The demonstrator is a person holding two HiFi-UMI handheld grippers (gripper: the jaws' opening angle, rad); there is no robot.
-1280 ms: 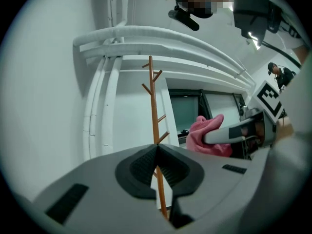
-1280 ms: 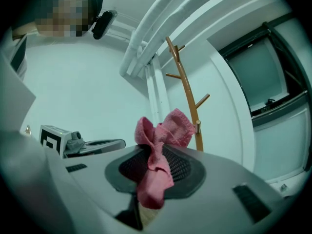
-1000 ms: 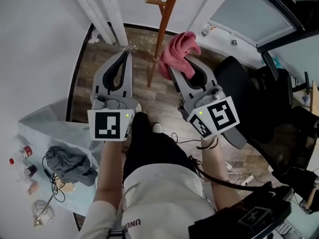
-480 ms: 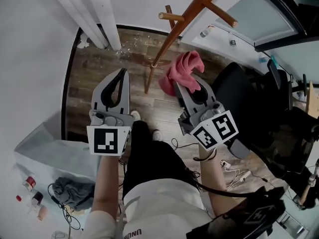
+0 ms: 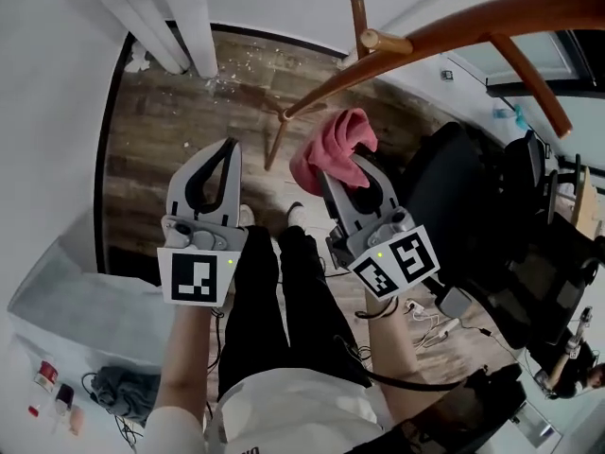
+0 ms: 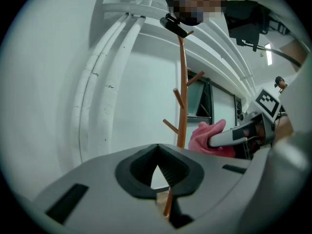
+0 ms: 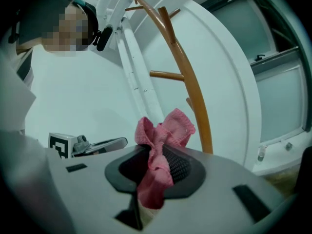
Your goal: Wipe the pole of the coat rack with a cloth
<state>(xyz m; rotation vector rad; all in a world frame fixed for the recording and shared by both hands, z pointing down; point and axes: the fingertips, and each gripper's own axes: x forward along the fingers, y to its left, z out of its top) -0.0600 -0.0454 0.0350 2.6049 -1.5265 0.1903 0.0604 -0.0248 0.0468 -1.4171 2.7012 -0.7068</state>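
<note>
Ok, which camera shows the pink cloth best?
The right gripper view: the pink cloth fills its centre, pinched in the right hand-held gripper, bunched above, tail below. The head view shows it as a bunch at the gripper's tip; the left gripper view shows it small, off to the side.

White pipes [image 5: 189, 17] run down the wall to a wood-plank floor [image 5: 156, 149], with pale flecks scattered at their foot. A black chair [image 5: 454, 192] stands at right. On the white desk [image 5: 66, 296] lie crumpled grey fabric [image 5: 113, 392] and small bottles [image 5: 45, 376].
</note>
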